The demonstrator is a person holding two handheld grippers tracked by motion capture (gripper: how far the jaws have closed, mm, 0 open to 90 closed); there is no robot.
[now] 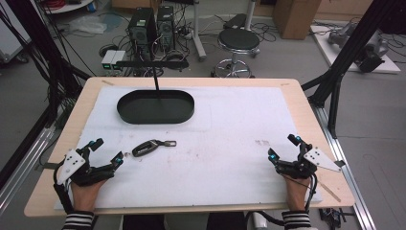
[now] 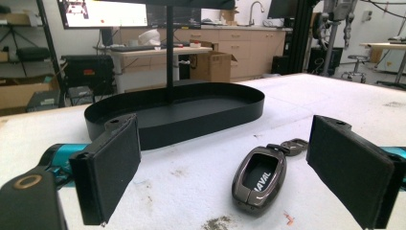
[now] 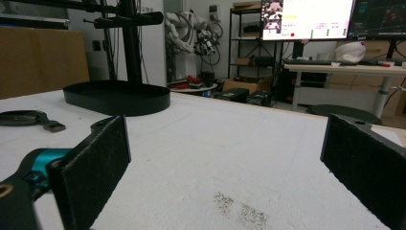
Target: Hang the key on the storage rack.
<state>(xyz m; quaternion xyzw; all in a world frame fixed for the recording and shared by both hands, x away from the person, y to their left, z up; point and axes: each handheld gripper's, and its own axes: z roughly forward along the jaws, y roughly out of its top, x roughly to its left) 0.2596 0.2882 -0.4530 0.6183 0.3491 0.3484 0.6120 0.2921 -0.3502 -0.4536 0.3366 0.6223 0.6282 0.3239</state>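
A dark car key fob (image 1: 148, 146) with a small metal tab lies on the white mat, left of centre. In the left gripper view the key fob (image 2: 259, 178) sits between and just beyond the jaws. My left gripper (image 1: 106, 152) rests at the front left, open, its jaws apart on either side of nothing. A black oval tray (image 1: 155, 106) with an upright post stands at the back left; the tray (image 2: 177, 111) lies beyond the fob. My right gripper (image 1: 283, 147) rests open at the front right, nothing between its jaws; the tray (image 3: 117, 97) shows far off to its left.
The white mat (image 1: 230, 134) covers most of the wooden table (image 1: 306, 103). Black frame struts (image 1: 349, 52) rise at the right and left sides. A stool (image 1: 238, 40) and computer towers (image 1: 152, 24) stand on the floor behind the table.
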